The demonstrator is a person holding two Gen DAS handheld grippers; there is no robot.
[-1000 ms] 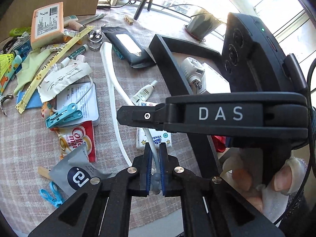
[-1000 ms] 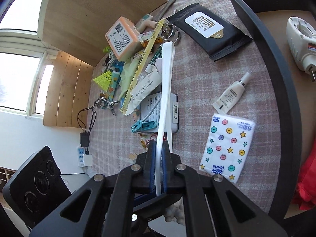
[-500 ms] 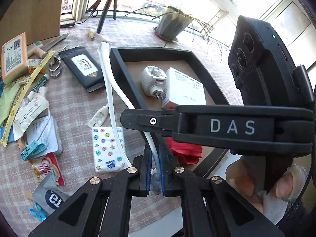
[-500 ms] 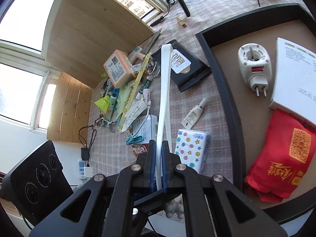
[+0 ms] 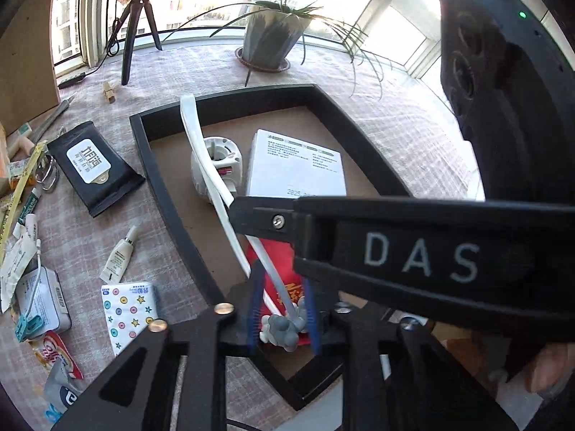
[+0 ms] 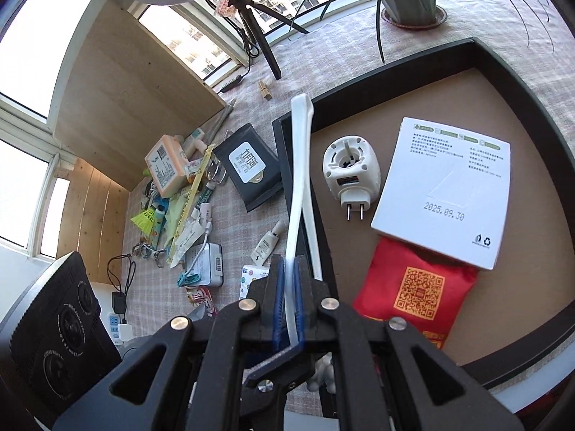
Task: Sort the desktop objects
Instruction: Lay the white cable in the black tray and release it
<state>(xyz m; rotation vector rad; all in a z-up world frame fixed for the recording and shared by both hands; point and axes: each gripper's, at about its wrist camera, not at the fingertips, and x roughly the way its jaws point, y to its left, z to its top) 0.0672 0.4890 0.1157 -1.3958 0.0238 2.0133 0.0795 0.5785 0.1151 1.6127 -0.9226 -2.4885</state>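
A long white band [image 5: 212,179] with a small grey figure [image 5: 282,328] on its near end hangs over the black tray [image 5: 165,194]. My left gripper [image 5: 282,309] is opening. The band and the figure lie between its blue pads, which no longer press on them. My right gripper [image 6: 287,287] stays shut on the white band [image 6: 300,165] lower down, its jaws just starting to ease. The band's far tip reaches past the black tray's [image 6: 395,68] left corner. One right-gripper finger [image 5: 258,219] crosses the left wrist view above the band.
In the tray lie a white plug-in device [image 6: 350,172], a white box [image 6: 445,190] and a red pouch [image 6: 413,287]. Left of it on the checked cloth are a black wipes pack [image 6: 248,165], a tissue pack [image 5: 129,309], a small tube [image 5: 120,258] and a pile of clutter. A potted plant [image 5: 273,36] and tripod stand behind.
Both grippers carried the white band from above the cluttered cloth to over the tray. The left jaws, shut on the band before, have spread apart.
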